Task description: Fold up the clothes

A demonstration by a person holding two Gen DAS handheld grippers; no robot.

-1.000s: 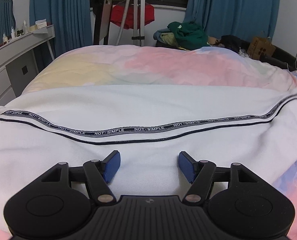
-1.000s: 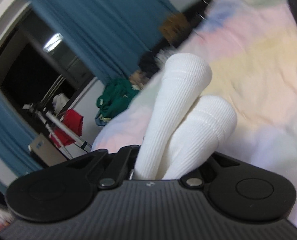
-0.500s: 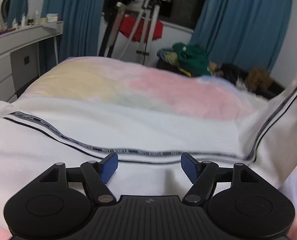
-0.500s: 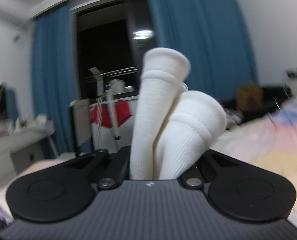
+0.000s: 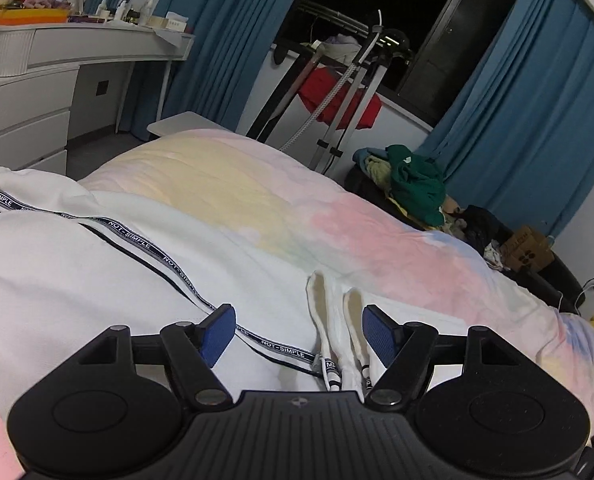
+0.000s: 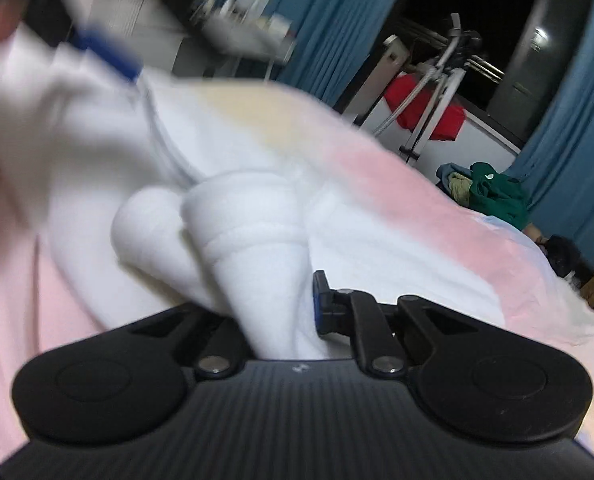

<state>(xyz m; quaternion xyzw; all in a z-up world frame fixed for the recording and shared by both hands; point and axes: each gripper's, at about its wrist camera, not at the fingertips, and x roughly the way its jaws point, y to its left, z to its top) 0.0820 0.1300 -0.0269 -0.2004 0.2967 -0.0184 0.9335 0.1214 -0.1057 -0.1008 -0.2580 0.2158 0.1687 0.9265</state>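
White trousers with a black "NOT-SIMPLE" side stripe lie across the pastel bed. My left gripper is open just above them, blue pads apart. Two white leg cuffs lie folded over between its fingers, near the right pad. In the blurred right wrist view, my right gripper has its jaws parted around the same white cuffs, which still sit between the fingers. The left gripper's blue pad shows at upper left.
The pastel duvet covers the bed. A white dresser stands at the left. A drying rack with a red garment stands behind the bed. A pile of green clothes and a cardboard box sit at the right.
My right gripper has carried the cuffs over and down onto the trousers by the left gripper, and its jaws have parted. The left gripper has turned and shifted left along the stripe.
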